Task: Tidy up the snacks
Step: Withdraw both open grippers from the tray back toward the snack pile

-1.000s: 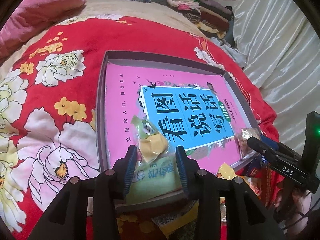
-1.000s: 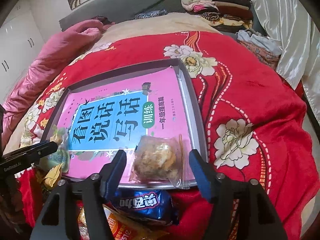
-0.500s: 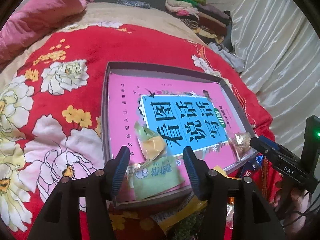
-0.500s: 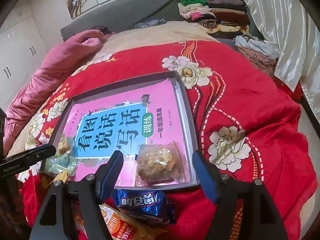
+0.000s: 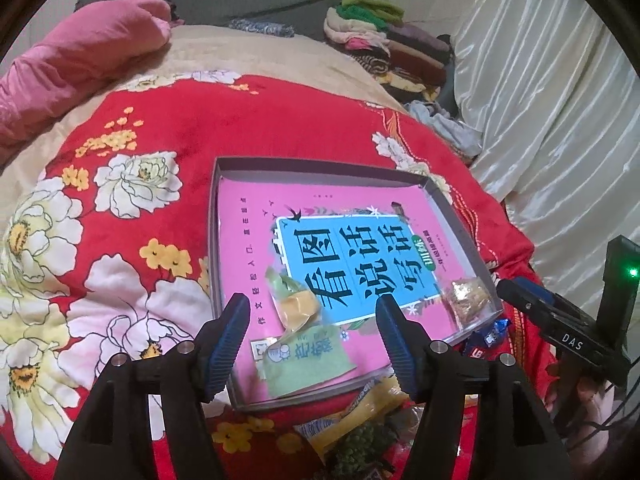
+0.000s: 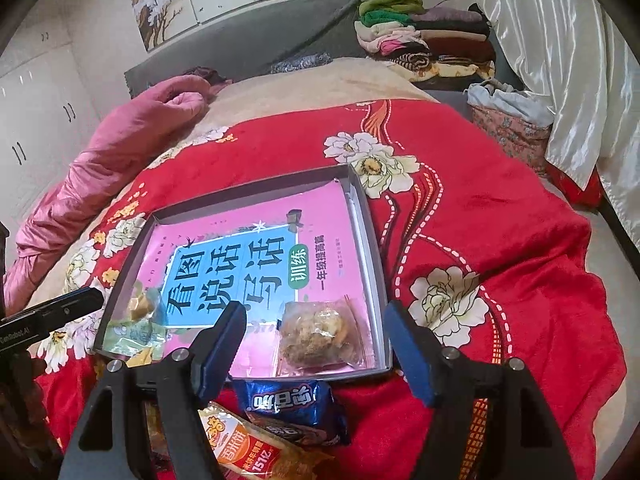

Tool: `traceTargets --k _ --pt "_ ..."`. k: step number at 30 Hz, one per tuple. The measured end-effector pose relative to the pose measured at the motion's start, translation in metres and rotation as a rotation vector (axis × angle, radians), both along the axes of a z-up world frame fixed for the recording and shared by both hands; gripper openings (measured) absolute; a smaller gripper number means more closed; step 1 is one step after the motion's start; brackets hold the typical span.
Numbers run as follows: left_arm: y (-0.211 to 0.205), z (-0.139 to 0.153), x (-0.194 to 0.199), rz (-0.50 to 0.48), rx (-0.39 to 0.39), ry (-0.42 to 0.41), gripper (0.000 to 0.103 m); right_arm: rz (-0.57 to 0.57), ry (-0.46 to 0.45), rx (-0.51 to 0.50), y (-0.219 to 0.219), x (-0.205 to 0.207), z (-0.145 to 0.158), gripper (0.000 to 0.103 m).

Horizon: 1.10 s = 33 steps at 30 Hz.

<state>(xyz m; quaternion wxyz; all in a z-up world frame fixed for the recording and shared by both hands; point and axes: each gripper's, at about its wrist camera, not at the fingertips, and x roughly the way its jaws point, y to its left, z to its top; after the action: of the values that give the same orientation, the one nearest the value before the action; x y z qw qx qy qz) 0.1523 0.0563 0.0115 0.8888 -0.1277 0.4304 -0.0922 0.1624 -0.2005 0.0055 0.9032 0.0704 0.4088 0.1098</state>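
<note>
A grey shallow tray [image 5: 212, 240] lies on the red flowered blanket with a pink book [image 5: 248, 240] covering its bottom. On the book's near left corner rest a green snack packet [image 5: 308, 356] and a yellow pastry in clear wrap [image 5: 298, 308]. My left gripper [image 5: 312, 304] hovers above them, jaws opening, pads clear of both. At the near right corner lies a brown crumbly snack in a clear bag [image 6: 316, 332]. Over it my right gripper [image 6: 315, 310] stands open, touching nothing.
Loose snacks lie on the blanket in front of the tray: a blue packet [image 6: 292, 404], an orange packet [image 6: 248, 448] and a yellow one [image 5: 360, 408]. A pink quilt [image 5: 80, 60] lies at the far left. Folded clothes [image 6: 420, 36] and a white curtain [image 6: 560, 60] are at the right.
The left jaws have spread well apart from the green packet, which stays lying in the tray. Both grippers have lifted and drawn back from the tray. The right jaws widened slightly.
</note>
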Motion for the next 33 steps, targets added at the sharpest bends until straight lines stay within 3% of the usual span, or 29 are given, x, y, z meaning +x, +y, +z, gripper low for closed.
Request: traceTargets --k 16,20,33 --pt "-0.003 0.017 -0.014 0.005 0.029 -0.049 0.070 0.031 -0.052 -0.029 0.010 -0.018 0.020 0.072" --pt "-0.003 0.019 -0.021 0.010 0.033 -0.049 0.070 0.041 -0.063 -0.020 0.010 -0.023 0.023 0.078" --pt "0.007 0.028 -0.044 0.035 0.036 -0.070 0.070 0.066 -0.076 0.004 0.010 -0.040 0.031 0.079"
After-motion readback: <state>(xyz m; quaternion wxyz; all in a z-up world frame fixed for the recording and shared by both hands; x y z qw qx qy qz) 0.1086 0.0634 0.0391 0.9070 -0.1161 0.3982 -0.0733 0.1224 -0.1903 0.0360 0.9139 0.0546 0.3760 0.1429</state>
